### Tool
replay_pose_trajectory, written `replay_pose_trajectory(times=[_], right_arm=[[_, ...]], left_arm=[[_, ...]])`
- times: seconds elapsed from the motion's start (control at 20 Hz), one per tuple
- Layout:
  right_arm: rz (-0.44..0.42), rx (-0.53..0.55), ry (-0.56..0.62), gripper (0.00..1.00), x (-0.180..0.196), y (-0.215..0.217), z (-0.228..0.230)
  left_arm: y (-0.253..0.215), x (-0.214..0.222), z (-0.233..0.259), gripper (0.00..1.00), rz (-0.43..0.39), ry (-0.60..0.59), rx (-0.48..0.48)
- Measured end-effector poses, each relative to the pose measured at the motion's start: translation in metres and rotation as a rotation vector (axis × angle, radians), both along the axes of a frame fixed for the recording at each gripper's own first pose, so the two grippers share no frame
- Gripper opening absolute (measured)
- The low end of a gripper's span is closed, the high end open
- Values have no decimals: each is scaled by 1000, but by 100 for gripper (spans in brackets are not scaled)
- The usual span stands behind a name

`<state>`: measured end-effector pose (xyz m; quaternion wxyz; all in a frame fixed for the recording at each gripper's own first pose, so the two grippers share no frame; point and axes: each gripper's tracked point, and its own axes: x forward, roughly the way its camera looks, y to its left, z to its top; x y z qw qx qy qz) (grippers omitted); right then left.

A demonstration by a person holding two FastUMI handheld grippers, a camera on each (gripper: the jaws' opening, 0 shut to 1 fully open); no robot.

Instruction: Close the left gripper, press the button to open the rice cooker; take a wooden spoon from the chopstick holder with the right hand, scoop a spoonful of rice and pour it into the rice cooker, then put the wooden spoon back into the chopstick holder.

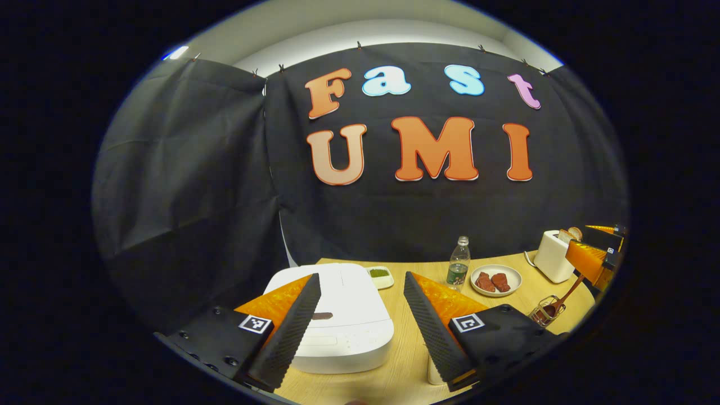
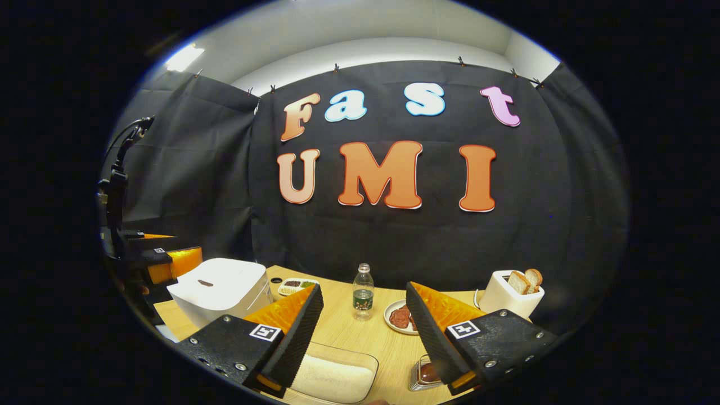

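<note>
While both tongs stand wide and grip nothing, the left tongs hover above the closed white rice cooker at the left end of the pale wooden counter. The right tongs hang over a clear dish of rice, with the chopstick holder just beside it. Black cloth walls the booth; a bottle, meat plate and toaster line the back.

White rice cooker (lid shut); spoon in holder.
</note>
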<state>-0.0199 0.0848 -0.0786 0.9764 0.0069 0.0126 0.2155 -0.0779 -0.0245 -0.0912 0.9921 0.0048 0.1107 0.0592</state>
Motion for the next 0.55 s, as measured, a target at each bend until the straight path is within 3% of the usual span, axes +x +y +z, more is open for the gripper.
replay_pose_trajectory(times=[0.15,0.55], right_arm=[[19,24,-33,92,-3,9,8],[5,34,-30,92,0,0,7]], left_arm=[[-25,-7,3,100,-78,-23,13],[-59,-14,10,100,-159,-41,8]])
